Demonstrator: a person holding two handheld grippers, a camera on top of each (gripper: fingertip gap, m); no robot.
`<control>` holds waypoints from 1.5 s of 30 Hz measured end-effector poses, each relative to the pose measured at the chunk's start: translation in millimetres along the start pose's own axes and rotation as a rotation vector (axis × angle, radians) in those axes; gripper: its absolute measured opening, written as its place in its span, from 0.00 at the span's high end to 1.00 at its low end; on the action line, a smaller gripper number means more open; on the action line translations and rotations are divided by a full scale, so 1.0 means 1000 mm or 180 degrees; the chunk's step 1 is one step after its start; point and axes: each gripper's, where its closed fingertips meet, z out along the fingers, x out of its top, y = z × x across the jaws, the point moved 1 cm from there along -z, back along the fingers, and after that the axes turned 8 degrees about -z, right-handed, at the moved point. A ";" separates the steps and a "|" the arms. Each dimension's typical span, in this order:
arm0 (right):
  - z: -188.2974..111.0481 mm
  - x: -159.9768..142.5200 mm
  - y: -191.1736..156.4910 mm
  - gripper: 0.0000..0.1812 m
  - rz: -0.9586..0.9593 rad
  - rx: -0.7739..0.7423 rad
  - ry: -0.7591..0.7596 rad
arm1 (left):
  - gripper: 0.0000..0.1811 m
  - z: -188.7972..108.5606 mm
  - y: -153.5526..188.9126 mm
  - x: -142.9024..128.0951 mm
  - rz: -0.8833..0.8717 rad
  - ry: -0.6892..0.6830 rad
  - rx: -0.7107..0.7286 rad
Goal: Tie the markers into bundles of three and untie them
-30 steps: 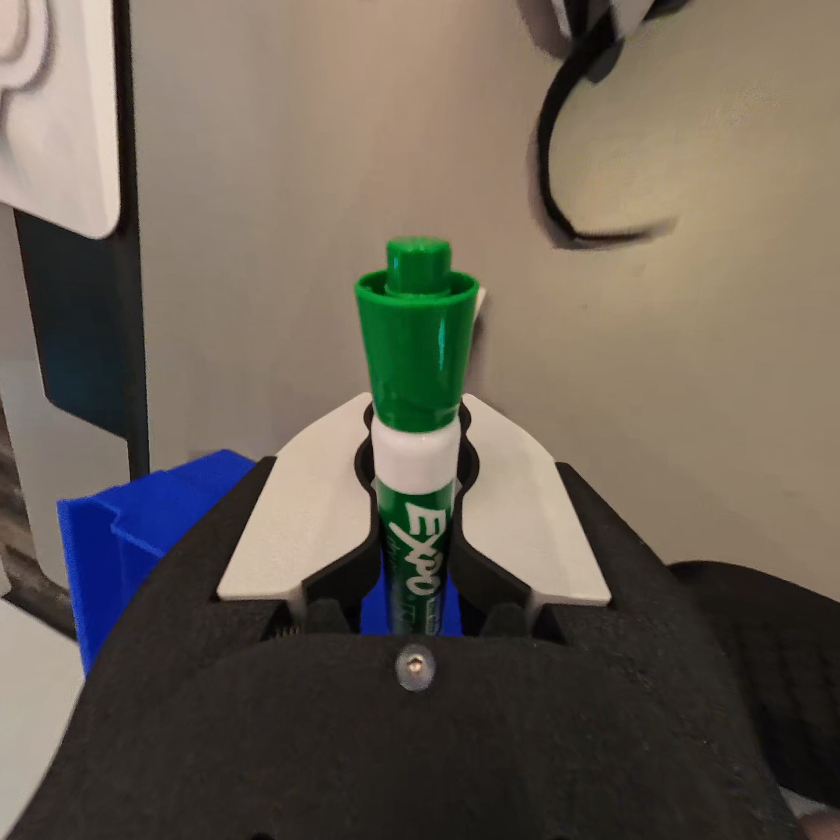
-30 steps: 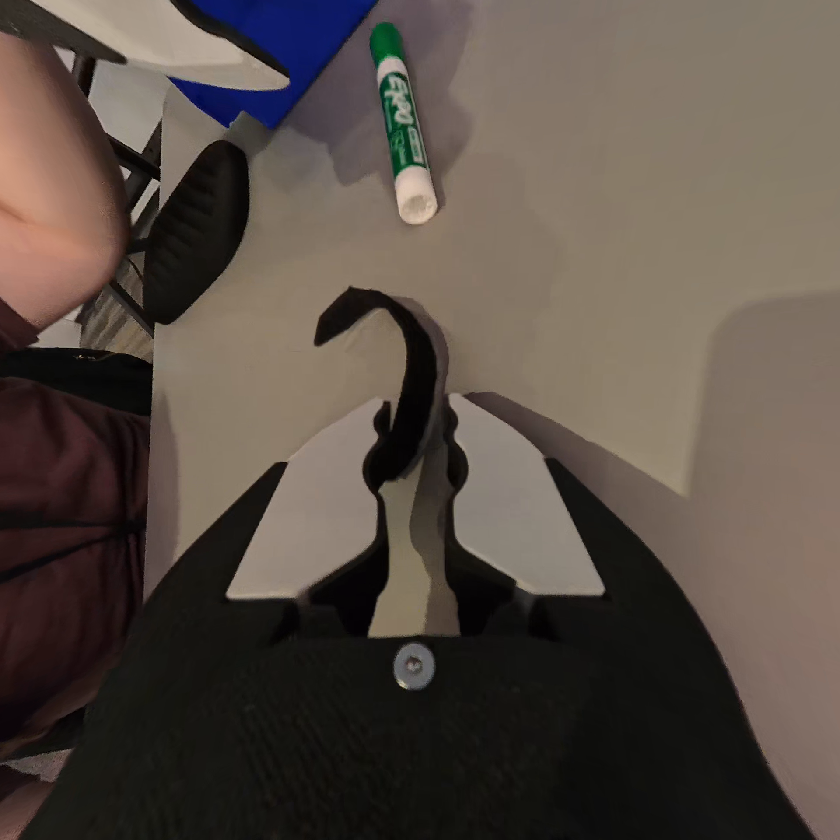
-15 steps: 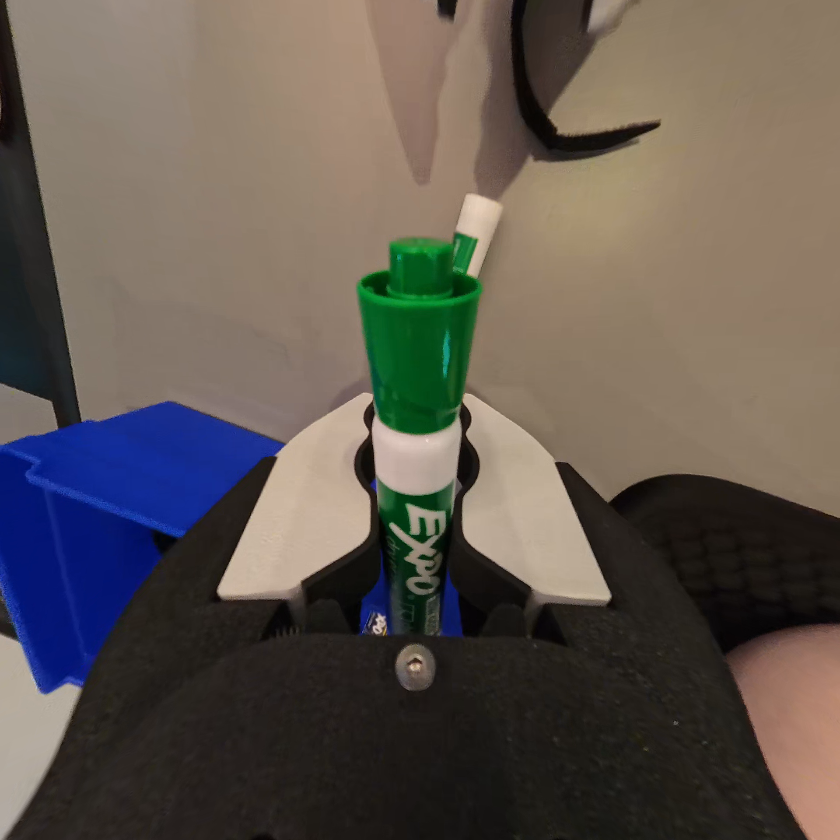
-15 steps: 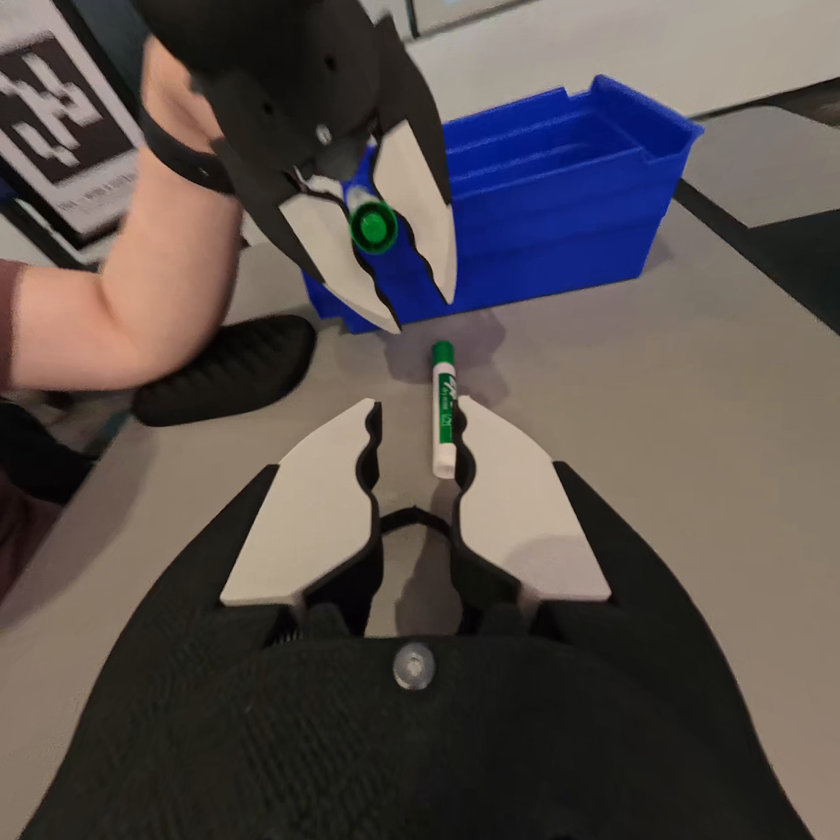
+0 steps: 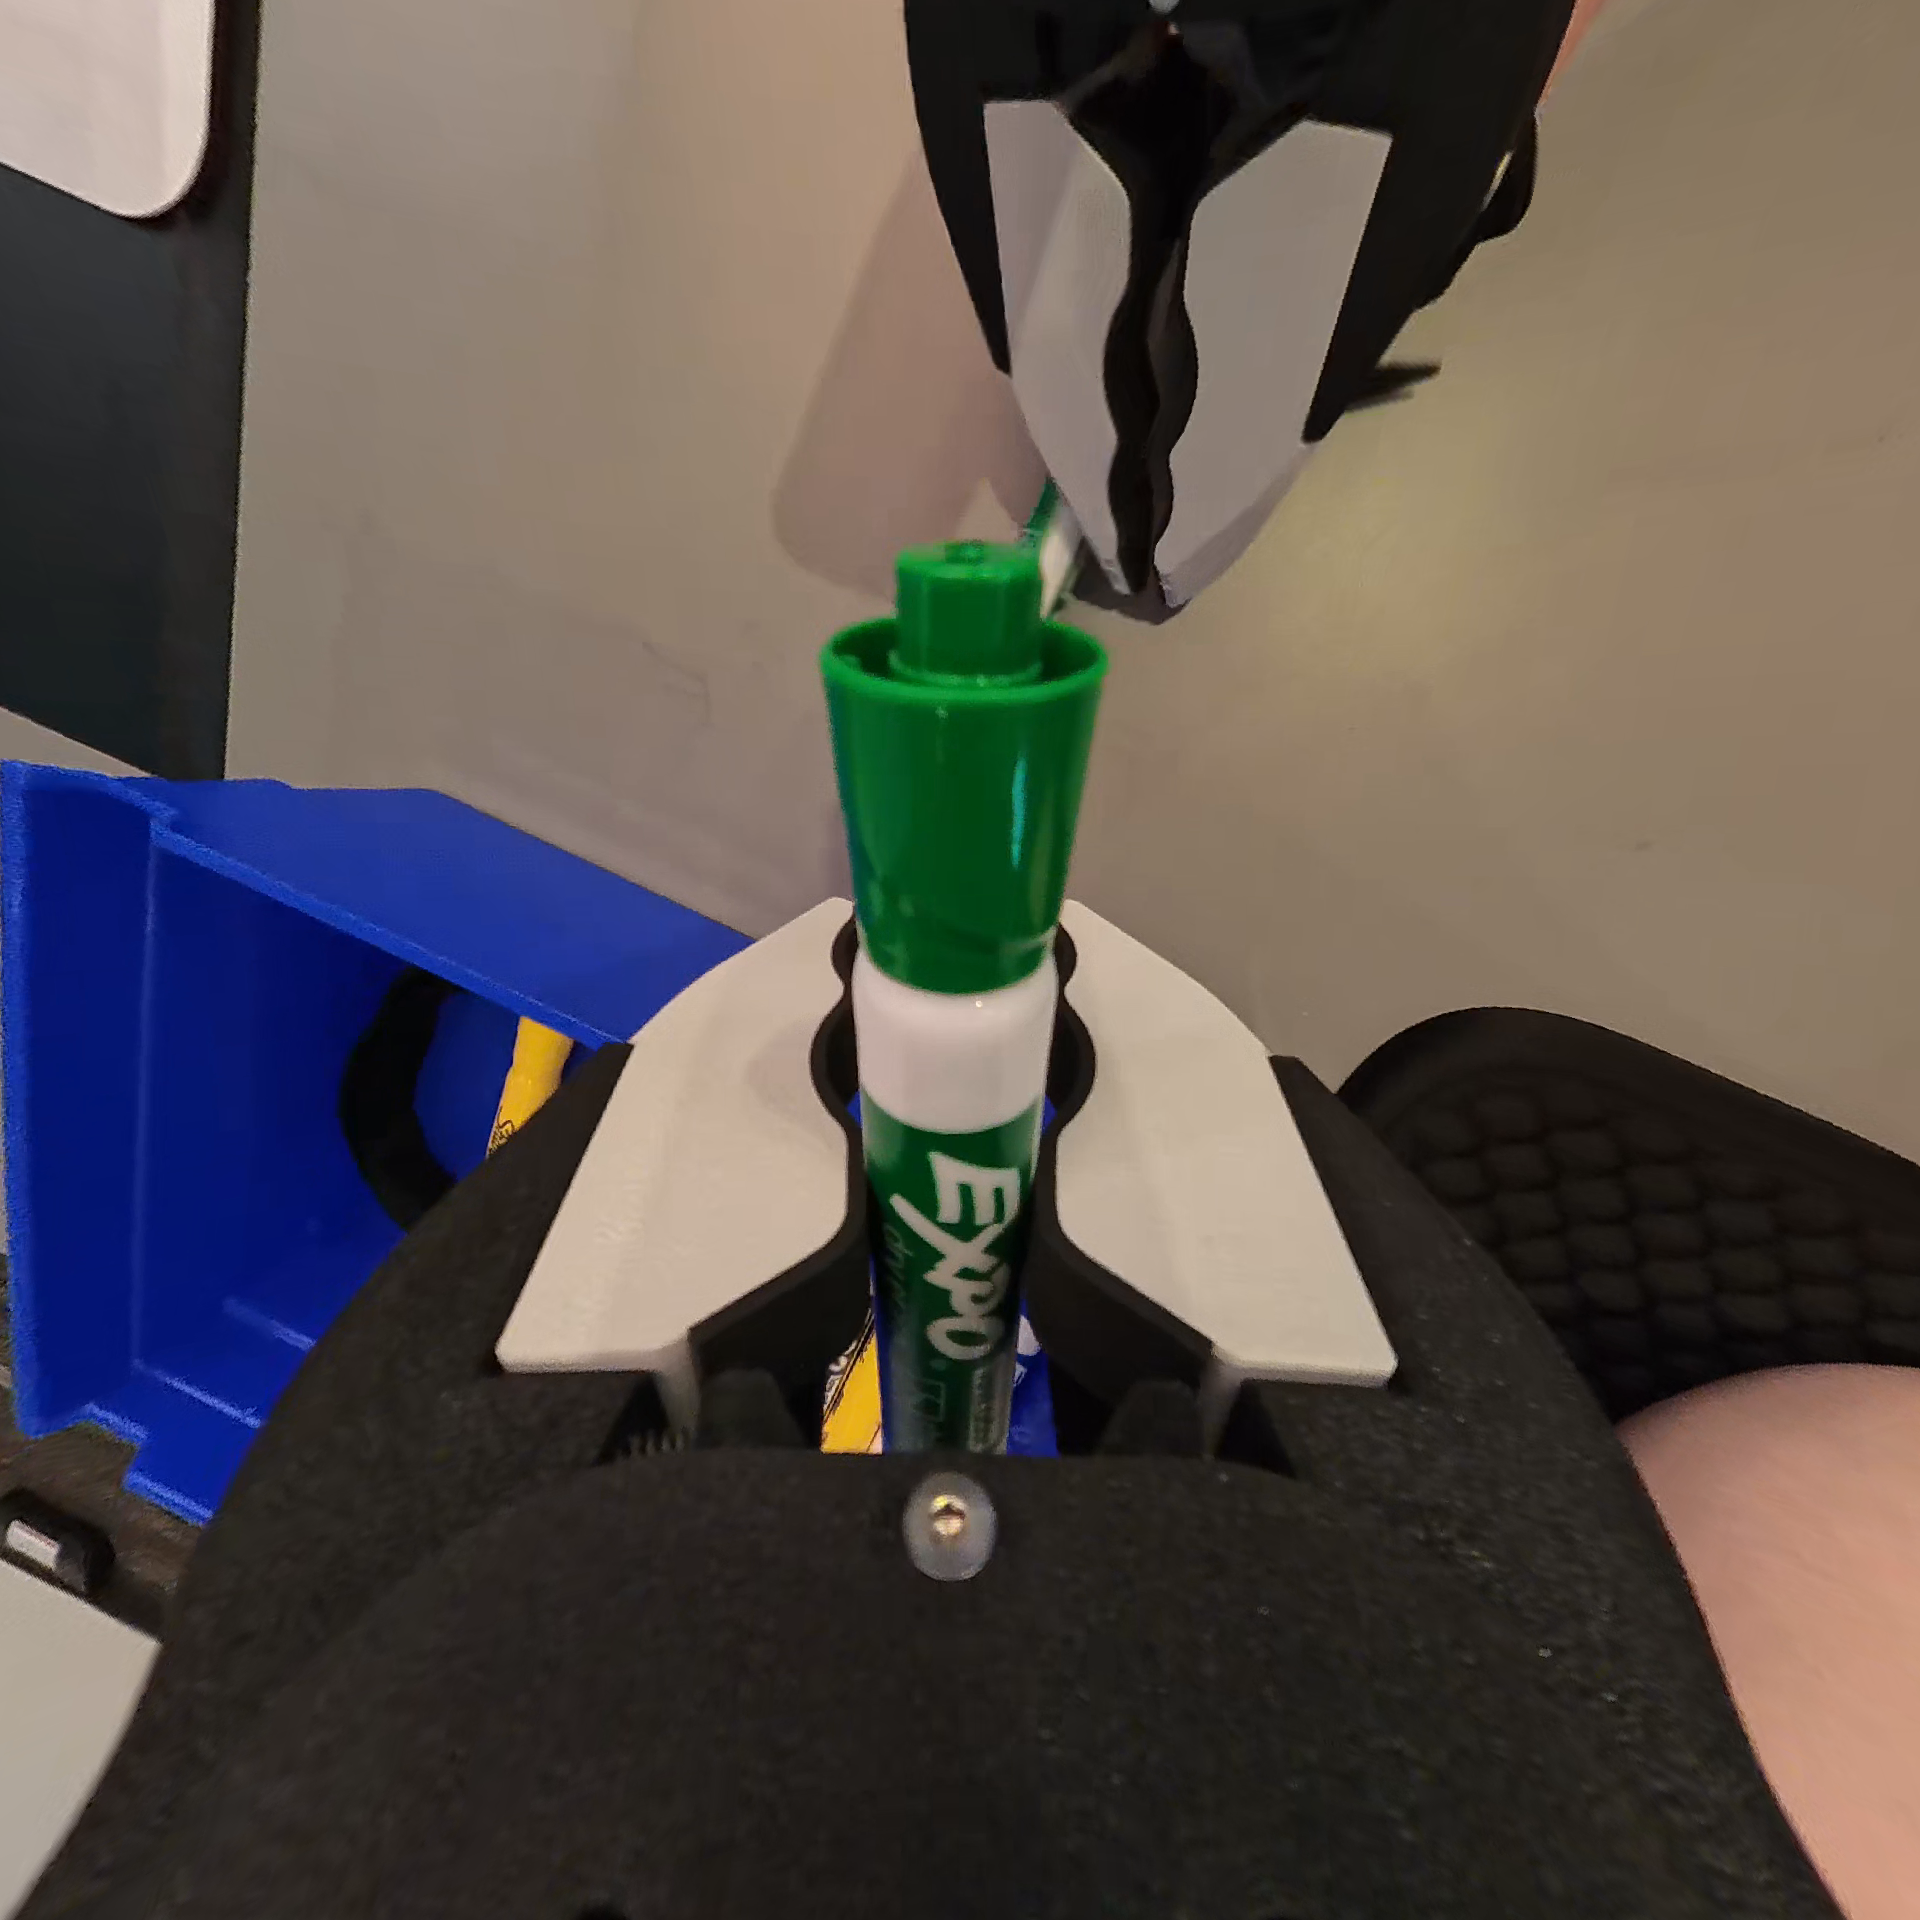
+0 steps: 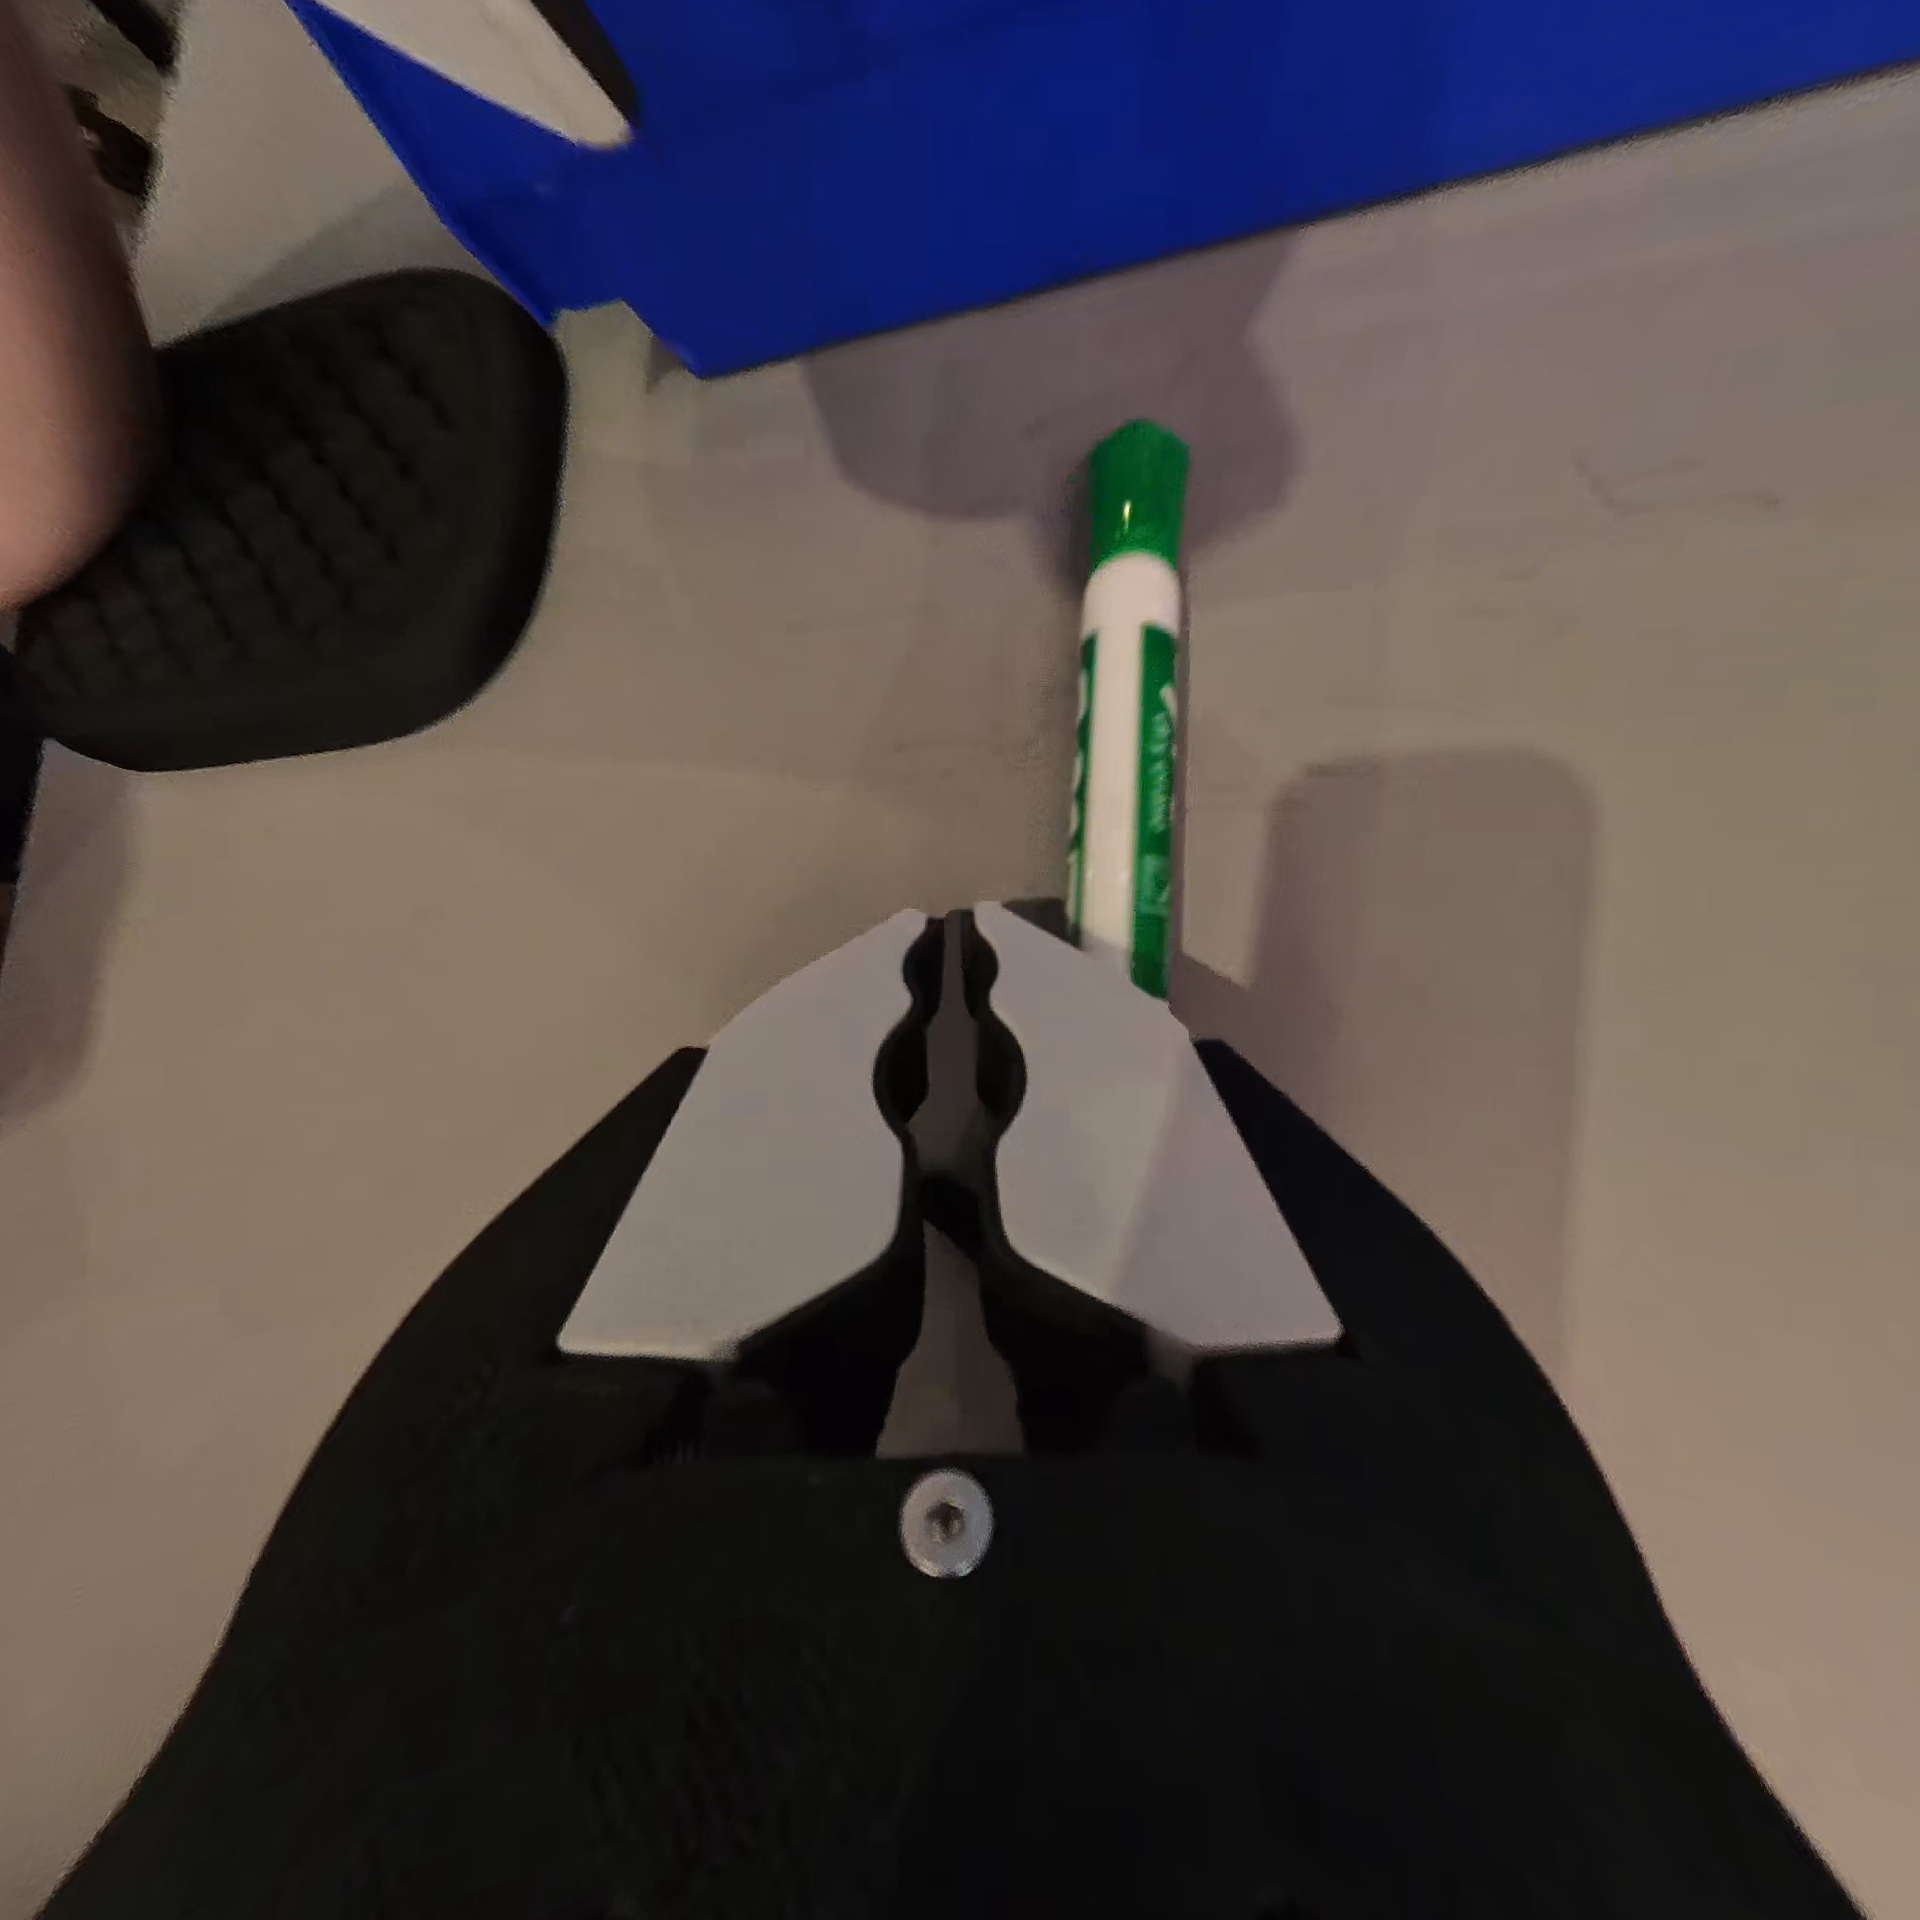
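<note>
A green marker [image 5: 956,935] stands cap-forward in the left hand-held gripper [image 5: 954,935] — its fingers clamp the barrel. A second green marker [image 6: 1130,707] lies on the grey worktop [image 6: 1558,623], just beside the right hand-held gripper [image 6: 948,920], whose fingers are pressed together on nothing — near the blue bin [image 6: 935,156].

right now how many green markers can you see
2. One green marker is clamped in the left gripper, cap forward. The other green marker lies on the table beside the right gripper. More may be hidden in the blue bin.
</note>
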 end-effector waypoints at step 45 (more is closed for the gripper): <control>-0.102 0.009 0.058 0.90 0.1435 -0.0245 0.1579 | 0.82 0.024 0.012 0.039 -0.0042 0.0236 -0.0237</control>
